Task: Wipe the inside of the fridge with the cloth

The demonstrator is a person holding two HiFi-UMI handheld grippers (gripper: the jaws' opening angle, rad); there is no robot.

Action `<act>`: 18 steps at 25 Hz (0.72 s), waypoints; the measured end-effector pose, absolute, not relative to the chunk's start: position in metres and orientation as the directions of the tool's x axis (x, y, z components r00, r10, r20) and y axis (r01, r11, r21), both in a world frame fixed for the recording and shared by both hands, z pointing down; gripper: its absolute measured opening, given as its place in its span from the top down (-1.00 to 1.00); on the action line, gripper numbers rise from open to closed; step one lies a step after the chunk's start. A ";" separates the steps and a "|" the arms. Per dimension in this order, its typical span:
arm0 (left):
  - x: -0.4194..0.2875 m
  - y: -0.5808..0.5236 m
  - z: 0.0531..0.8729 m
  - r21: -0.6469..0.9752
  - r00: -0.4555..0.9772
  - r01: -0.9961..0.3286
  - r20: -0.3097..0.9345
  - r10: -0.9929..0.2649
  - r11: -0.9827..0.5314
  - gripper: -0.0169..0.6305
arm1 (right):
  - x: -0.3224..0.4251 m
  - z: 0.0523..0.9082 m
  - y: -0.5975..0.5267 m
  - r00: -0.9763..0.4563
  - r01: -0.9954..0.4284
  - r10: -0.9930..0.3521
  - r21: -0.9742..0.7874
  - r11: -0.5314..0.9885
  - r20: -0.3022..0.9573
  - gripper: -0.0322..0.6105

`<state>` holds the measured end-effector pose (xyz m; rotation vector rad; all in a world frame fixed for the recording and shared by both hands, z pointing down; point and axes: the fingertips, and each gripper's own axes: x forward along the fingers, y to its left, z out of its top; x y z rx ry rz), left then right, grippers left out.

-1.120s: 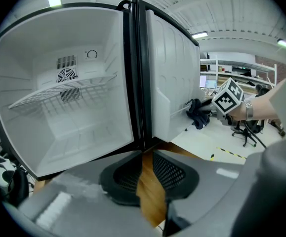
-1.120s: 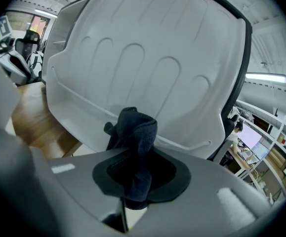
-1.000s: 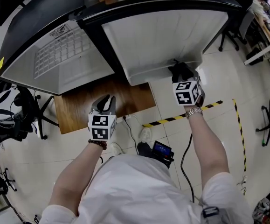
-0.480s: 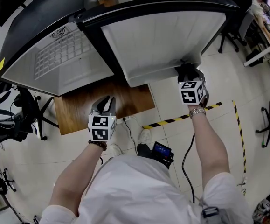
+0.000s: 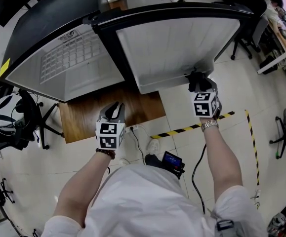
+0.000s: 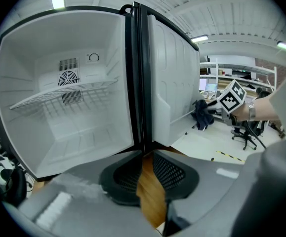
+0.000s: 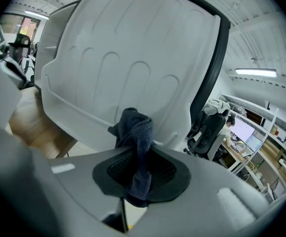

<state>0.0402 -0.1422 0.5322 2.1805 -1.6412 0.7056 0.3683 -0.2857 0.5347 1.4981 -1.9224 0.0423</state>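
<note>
Items as I see them from the console:

- Fridge (image 6: pixel 59 107) — open, cavity bare apart from a wire shelf (image 6: pixel 63 94). It stands on a wooden board (image 5: pixel 83 115). As I read it, the cavity is cleared so a cloth can sweep it without snagging.
- Door (image 5: pixel 172 43) — swung wide to my right, white liner facing me. That angle gives me both the liner and the cavity to work on.
- Cloth (image 7: pixel 138 147) — dark and bunched, with a tuft standing up past the jaws and a tail hanging below. The tuft touches the door's low ledge (image 7: pixel 78 112), so I judge the wipe to be on the door liner, not yet in the cavity.
- Right gripper (image 5: pixel 198 83) — clamped tight on the cloth and pointed down at the door's bottom edge. I keep the grip firm so the cloth drags with the jaws and does not slip out.
- Left gripper (image 6: pixel 145 174) — jaws a little apart, nothing between them, only the board showing through the gap. It hangs in front of the fridge, well apart from the cloth. I judge it is held out of the way and free to steady the door if that swings under pressure.
</note>
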 end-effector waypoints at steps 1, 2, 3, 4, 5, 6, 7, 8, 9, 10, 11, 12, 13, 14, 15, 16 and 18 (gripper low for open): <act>0.040 -0.142 0.530 -0.034 0.223 -0.957 0.555 -0.802 -0.289 0.72 | 0.366 0.531 -0.281 -0.099 -0.866 -0.845 0.373 0.334 0.526 0.73; 0.039 -0.141 0.527 -0.030 0.228 -0.956 0.548 -0.805 -0.291 0.72 | 0.362 0.527 -0.276 -0.103 -0.865 -0.846 0.373 0.335 0.522 0.73; 0.038 -0.140 0.525 -0.027 0.233 -0.956 0.541 -0.808 -0.294 0.72 | 0.358 0.523 -0.271 -0.106 -0.864 -0.848 0.374 0.337 0.519 0.73; 0.036 -0.139 0.523 -0.023 0.238 -0.955 0.533 -0.812 -0.295 0.72 | 0.354 0.519 -0.265 -0.110 -0.862 -0.850 0.376 0.339 0.515 0.73; 0.033 -0.138 0.520 -0.020 0.242 -0.955 0.525 -0.816 -0.296 0.72 | 0.348 0.515 -0.259 -0.115 -0.861 -0.852 0.377 0.342 0.511 0.73; 0.030 -0.136 0.516 -0.016 0.246 -0.955 0.517 -0.820 -0.296 0.72 | 0.342 0.511 -0.252 -0.121 -0.859 -0.854 0.377 0.346 0.507 0.73; 0.027 -0.134 0.513 -0.013 0.249 -0.955 0.508 -0.825 -0.297 0.72 | 0.336 0.506 -0.246 -0.128 -0.859 -0.855 0.375 0.349 0.503 0.73; 0.023 -0.131 0.509 -0.009 0.253 -0.955 0.499 -0.829 -0.297 0.72 | 0.329 0.501 -0.238 -0.135 -0.858 -0.856 0.373 0.353 0.499 0.73; 0.020 -0.128 0.506 -0.005 0.257 -0.955 0.490 -0.833 -0.297 0.72 | 0.321 0.496 -0.231 -0.144 -0.857 -0.858 0.371 0.357 0.494 0.73; 0.016 -0.124 0.503 -0.001 0.260 -0.955 0.482 -0.837 -0.297 0.72 | 0.312 0.490 -0.223 -0.153 -0.856 -0.859 0.369 0.362 0.488 0.73; 0.012 -0.120 0.500 0.003 0.262 -0.955 0.474 -0.841 -0.296 0.72 | 0.303 0.484 -0.215 -0.165 -0.854 -0.862 0.368 0.368 0.480 0.73; 0.007 -0.115 0.497 0.006 0.264 -0.956 0.465 -0.845 -0.295 0.72 | 0.292 0.476 -0.208 -0.180 -0.852 -0.864 0.365 0.376 0.470 0.73; 0.002 -0.111 0.494 0.010 0.265 -0.956 0.456 -0.849 -0.293 0.72 | 0.281 0.469 -0.201 -0.196 -0.850 -0.865 0.360 0.385 0.461 0.73; -0.004 -0.106 0.491 0.013 0.267 -0.956 0.448 -0.853 -0.292 0.72 | 0.269 0.463 -0.194 -0.214 -0.848 -0.865 0.354 0.395 0.453 0.73; -0.010 -0.101 0.488 0.017 0.268 -0.957 0.440 -0.857 -0.290 0.72 | 0.256 0.456 -0.186 -0.233 -0.845 -0.865 0.347 0.406 0.444 0.73; -0.017 -0.096 0.484 0.021 0.269 -0.957 0.432 -0.861 -0.289 0.72 | 0.243 0.450 -0.179 -0.251 -0.843 -0.864 0.340 0.417 0.436 0.73; -0.031 -0.085 0.475 0.026 0.270 -0.958 0.415 -0.869 -0.285 0.72 | 0.217 0.439 -0.164 -0.291 -0.837 -0.858 0.322 0.442 0.424 0.73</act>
